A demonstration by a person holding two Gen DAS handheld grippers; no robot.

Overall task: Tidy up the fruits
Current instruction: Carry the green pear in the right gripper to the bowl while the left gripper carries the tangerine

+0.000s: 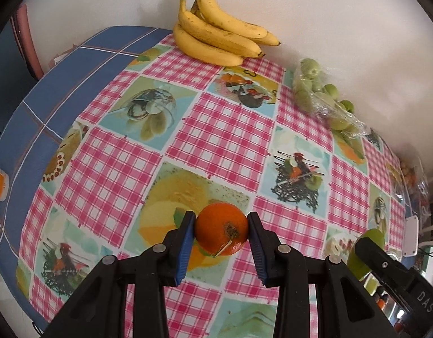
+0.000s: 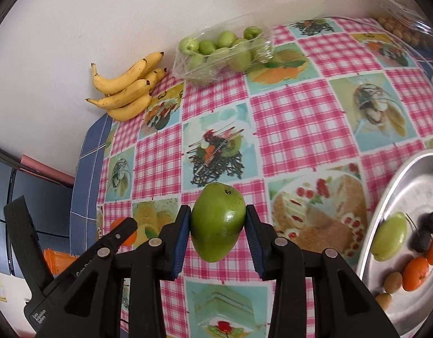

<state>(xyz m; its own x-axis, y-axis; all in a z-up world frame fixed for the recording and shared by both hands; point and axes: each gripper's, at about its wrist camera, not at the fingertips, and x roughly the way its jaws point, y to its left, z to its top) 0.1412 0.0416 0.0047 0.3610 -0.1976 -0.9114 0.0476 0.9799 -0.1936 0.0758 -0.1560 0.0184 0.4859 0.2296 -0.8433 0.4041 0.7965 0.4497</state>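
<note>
Left gripper (image 1: 220, 232) clamped an orange (image 1: 221, 228) above the tablecloth (image 1: 224, 129); right gripper (image 2: 217, 225) pinched a green fruit (image 2: 217, 222) w/ both pads. You'd best carry each level, w/o squeezing, to the metal tray (image 2: 385, 197).

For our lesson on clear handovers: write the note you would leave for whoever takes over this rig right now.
Left claw: shut on an orange, above the tablecloth.
Right claw: shut on a green fruit.
Metal tray, at the right: already holds a green fruit, oranges, dark and small brown fruits.
By the wall: bananas, bagged green fruits.
Left: probably place both held fruits, then sort what remains.
</note>
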